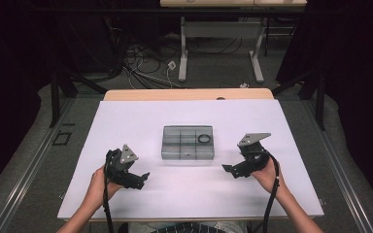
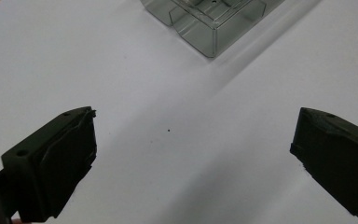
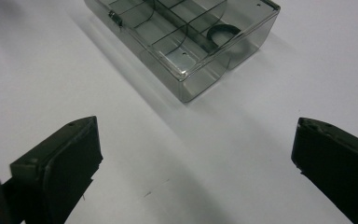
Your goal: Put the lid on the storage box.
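White table [image 1: 126, 121], clear box [image 1: 188, 142] lengthwise across, ring [image 1: 204, 139] inside.

No writing to read anywhere here: no label, brand, number or sign comes through on anything in these pictures.
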`<state>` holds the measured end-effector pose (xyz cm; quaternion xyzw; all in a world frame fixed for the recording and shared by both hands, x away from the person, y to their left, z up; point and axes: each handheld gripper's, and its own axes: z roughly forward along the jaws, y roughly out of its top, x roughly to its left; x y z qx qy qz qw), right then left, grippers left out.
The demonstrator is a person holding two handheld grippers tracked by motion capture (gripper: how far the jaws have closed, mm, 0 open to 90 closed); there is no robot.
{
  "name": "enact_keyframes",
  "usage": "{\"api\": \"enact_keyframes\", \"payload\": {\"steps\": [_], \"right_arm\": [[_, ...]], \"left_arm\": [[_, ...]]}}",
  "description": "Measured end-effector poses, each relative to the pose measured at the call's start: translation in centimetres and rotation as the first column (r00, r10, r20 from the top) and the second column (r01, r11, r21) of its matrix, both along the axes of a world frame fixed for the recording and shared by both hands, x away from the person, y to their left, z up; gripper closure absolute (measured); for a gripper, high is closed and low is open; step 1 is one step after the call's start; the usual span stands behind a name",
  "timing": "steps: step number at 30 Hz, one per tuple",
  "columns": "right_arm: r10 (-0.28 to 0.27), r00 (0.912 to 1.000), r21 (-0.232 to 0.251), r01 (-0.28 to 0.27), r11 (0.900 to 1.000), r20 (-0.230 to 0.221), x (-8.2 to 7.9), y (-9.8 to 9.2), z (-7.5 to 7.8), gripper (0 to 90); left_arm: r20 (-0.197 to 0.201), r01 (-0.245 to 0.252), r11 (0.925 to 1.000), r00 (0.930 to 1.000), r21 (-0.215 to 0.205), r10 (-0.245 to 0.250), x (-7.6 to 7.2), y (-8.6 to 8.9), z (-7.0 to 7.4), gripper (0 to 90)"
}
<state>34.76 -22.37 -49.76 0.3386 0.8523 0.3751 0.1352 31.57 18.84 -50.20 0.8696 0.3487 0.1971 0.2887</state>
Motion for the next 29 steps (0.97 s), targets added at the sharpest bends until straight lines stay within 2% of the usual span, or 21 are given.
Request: {"api": "enact_keyframes", "payload": {"steps": [2, 6, 11, 14, 17, 19, 21, 25, 26, 27, 29], "right_arm": [[0.004, 0.9999, -0.020, -0.005, 1.000, -0.011, -0.5, -0.1, 0.2, 0.4], [0.003, 1.0000, -0.013, -0.003, 1.000, -0.002, -1.6, -0.3, -0.1, 0.0], [-0.005, 0.9999, -0.023, 0.006, 1.000, 0.013, -2.7, -0.6, -1.1, 0.0], [-0.007, 1.0000, -0.038, 0.007, 0.999, -0.001, -3.3, -0.9, -1.6, 0.0], [-0.014, 0.9999, -0.028, 0.014, 0.999, 0.006, -3.7, -1.1, -2.1, 0.0], [-0.019, 0.9998, -0.039, 0.019, 0.999, 0.005, -4.1, -1.3, -2.2, 0.0], [-0.022, 0.9997, -0.035, 0.023, 0.999, 0.008, -4.5, -1.4, -2.4, 0.0], [-0.029, 0.9987, -0.031, 0.030, 0.999, 0.041, -5.2, -1.7, -2.9, 0.0], [-0.040, 0.9987, -0.017, 0.041, 0.999, 0.032, -5.5, -1.7, -2.9, 0.0], [-0.041, 0.9982, -0.001, 0.041, 0.999, 0.043, -5.6, -1.9, -3.0, 0.0], [-0.043, 0.9977, 0.003, 0.043, 0.999, 0.053, -5.8, -2.1, -3.1, 0.0]], "left_arm": [[0.004, 0.001, 1.0000, 1.0000, 0.001, -0.001, -0.2, 0.2, -0.1, 0.0], [0.000, 0.008, 0.9999, 1.0000, 0.006, -0.008, -0.6, 0.4, -0.4, 0.0], [0.000, 0.013, 0.9999, 0.9999, 0.002, -0.013, -1.3, 0.6, -0.8, 0.0], [0.004, 0.011, 0.9999, 0.9999, 0.002, -0.011, -1.5, 0.9, -1.1, 0.0], [-0.006, 0.004, 1.0000, 1.0000, -0.002, -0.004, -1.8, 1.0, -1.5, 0.0], [-0.010, 0.008, 1.0000, 0.9999, 0.003, -0.008, -2.0, 1.0, -1.8, 0.0], [-0.015, 0.008, 1.0000, 0.9999, -0.001, -0.008, -2.1, 1.1, -2.1, 0.0], [0.009, 0.010, 0.9999, 0.9999, -0.002, -0.010, -2.4, 1.4, -2.5, 0.0], [0.002, 0.003, 0.9999, 1.0000, -0.016, -0.003, -2.5, 1.4, -2.6, 0.0], [0.007, 0.002, 0.9997, 1.0000, -0.025, -0.001, -2.5, 1.5, -2.7, 0.0], [0.004, 0.004, 0.9991, 1.0000, -0.042, -0.004, -2.6, 1.7, -2.9, 0.0]]}}
